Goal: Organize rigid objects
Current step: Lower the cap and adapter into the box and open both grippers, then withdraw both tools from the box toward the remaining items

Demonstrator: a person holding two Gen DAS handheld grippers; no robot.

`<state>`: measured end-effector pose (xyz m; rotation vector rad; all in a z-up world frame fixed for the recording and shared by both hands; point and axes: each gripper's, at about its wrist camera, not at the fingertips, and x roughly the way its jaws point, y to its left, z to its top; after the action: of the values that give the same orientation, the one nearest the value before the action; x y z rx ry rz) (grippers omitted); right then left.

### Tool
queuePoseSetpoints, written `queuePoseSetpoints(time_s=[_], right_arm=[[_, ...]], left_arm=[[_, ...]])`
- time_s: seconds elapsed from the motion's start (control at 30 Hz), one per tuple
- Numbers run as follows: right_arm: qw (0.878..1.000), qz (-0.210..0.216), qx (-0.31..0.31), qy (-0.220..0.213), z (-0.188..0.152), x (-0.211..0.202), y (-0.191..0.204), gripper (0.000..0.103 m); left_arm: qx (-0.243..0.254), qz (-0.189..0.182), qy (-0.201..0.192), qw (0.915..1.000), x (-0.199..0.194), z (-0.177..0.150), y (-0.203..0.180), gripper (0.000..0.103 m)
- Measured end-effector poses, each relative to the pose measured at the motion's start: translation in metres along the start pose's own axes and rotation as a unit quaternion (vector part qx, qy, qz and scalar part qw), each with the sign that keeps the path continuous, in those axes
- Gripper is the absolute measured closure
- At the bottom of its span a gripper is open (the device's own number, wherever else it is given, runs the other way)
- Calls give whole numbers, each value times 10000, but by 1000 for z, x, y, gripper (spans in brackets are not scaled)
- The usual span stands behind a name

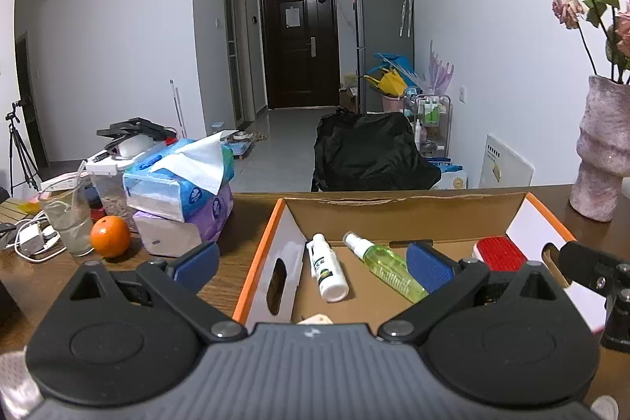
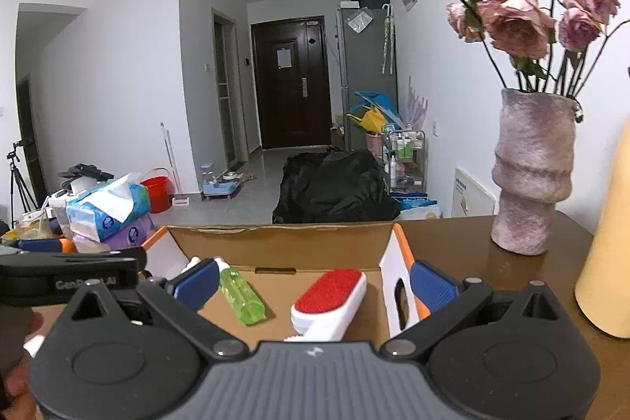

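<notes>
An open cardboard box (image 1: 401, 209) with orange-edged white flaps sits on the brown table. Inside lie a white bottle (image 1: 327, 272), a green spray bottle (image 1: 388, 268) and a red-and-white lint brush (image 1: 500, 252). My left gripper (image 1: 313, 262) hovers open over the box's left wall, holding nothing. In the right wrist view the same box (image 2: 283, 243) holds the green spray bottle (image 2: 240, 292) and the lint brush (image 2: 328, 302). My right gripper (image 2: 315, 280) stands open above the brush, one finger on each side of the box's right wall, holding nothing.
Left of the box are stacked tissue packs (image 1: 179, 184), an orange (image 1: 110, 237), a glass (image 1: 67, 223) and chargers. A pink vase (image 2: 531, 172) of dried roses stands at the right back, with a yellow object (image 2: 606, 254) at the right edge. A black chair (image 1: 370, 152) stands behind the table.
</notes>
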<state>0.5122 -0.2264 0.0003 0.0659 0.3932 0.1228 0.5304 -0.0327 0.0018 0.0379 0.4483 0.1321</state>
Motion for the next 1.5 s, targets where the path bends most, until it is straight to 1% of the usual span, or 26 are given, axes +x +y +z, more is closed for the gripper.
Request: queuePoseSetpoints(time_s=[0.2,0.8,1.17,1.5], right_arm=[[10000,-29,20,-43,-7,-25,-3,0],[10000,-62,30,1,-36,-88,-7,0],[9996,-105,-116,240,-61,-118,-10,0],[9971,-256,-244,677,-93,-123,-21,0]], left_arm=[[4,-58,-36,10000,-21,-6,1,0],[-5,-77,114,9999,-79,-36,10,0],[17,-102,204,9997,-109,-57,19,0],[38,-84,415,9991,-118,-79,34,0]])
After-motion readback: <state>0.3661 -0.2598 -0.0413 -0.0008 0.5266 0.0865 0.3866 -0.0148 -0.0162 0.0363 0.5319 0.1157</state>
